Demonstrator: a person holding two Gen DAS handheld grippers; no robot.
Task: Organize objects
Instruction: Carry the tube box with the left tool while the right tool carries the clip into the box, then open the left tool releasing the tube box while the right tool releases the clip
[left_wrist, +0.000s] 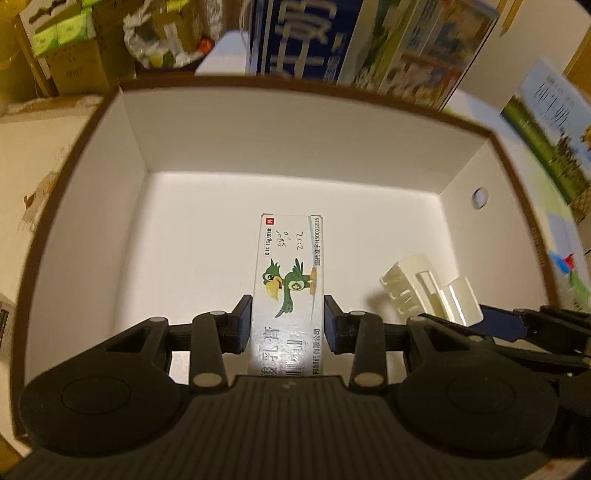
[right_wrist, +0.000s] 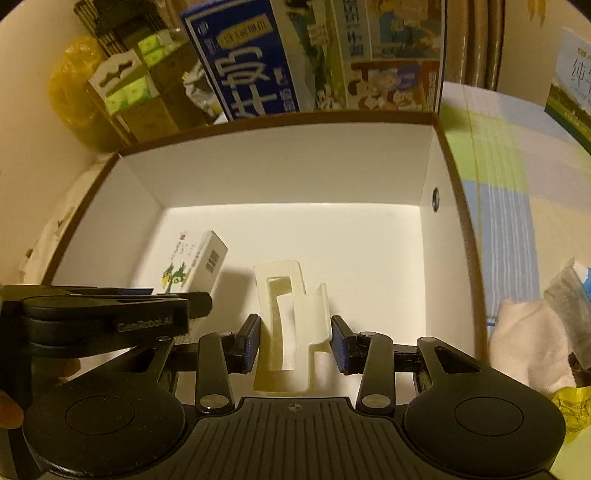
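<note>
A white medicine box (left_wrist: 290, 266) with a green bird print lies lengthwise between the blue pads of my left gripper (left_wrist: 288, 323), which is shut on it. It is low inside a white cardboard storage box with a brown rim (left_wrist: 295, 83). To its right, a cream plastic holder (left_wrist: 417, 291) is also inside the storage box. In the right wrist view, my right gripper (right_wrist: 293, 343) is shut on that holder (right_wrist: 284, 306). The medicine box (right_wrist: 192, 266) sits to its left, with the left gripper's fingers (right_wrist: 177, 301) on it. The storage box rim (right_wrist: 280, 116) frames both.
A tall blue-and-picture carton (right_wrist: 258, 74) stands right behind the storage box. Brown cartons with green packs (right_wrist: 129, 92) are stacked at the back left. On the striped cloth (right_wrist: 509, 184) to the right lie a white towel (right_wrist: 528, 343) and a yellow wrapper (right_wrist: 569, 413).
</note>
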